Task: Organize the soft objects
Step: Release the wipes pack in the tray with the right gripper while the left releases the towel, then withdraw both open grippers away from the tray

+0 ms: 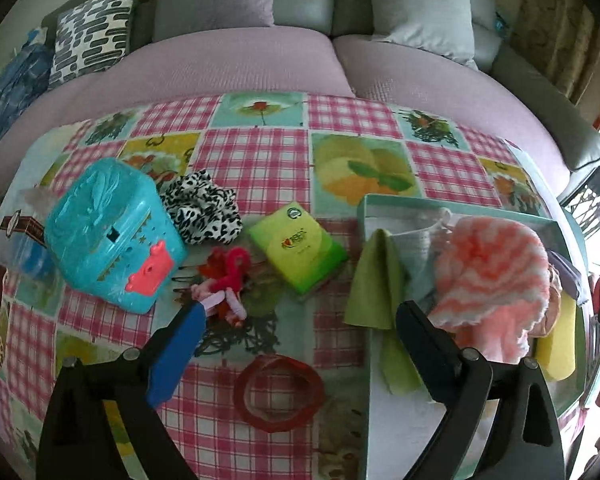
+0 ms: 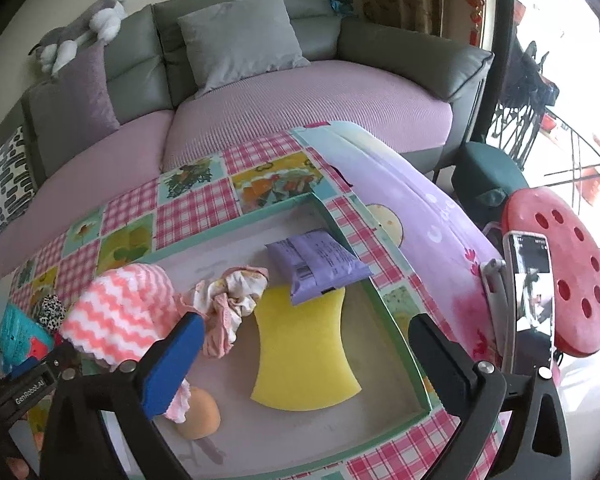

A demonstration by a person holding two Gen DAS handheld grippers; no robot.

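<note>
A shallow teal-rimmed box [image 1: 452, 205] [image 2: 236, 221] on the checked tablecloth holds a pink-and-white knitted cloth [image 1: 496, 268] [image 2: 124, 312], a green cloth [image 1: 374, 280] draped over its left rim, a yellow sponge [image 2: 304, 344], a purple packet [image 2: 316, 266], a floral scrunchie [image 2: 236, 296] and an orange puff [image 2: 200, 412]. On the cloth to the left lie a zebra scrunchie [image 1: 200, 208], pink and red hair ties [image 1: 228, 280] and a green tissue pack [image 1: 298, 248]. My left gripper [image 1: 300, 320] is open above the tablecloth. My right gripper [image 2: 304, 340] is open above the sponge.
A turquoise toy case [image 1: 112, 232] sits at the left of the table, a red ring [image 1: 280, 392] near the front. A sofa [image 1: 240, 60] with cushions lies behind. A purple board [image 2: 416, 216], a phone [image 2: 532, 292] and a red stool [image 2: 568, 264] stand at the right.
</note>
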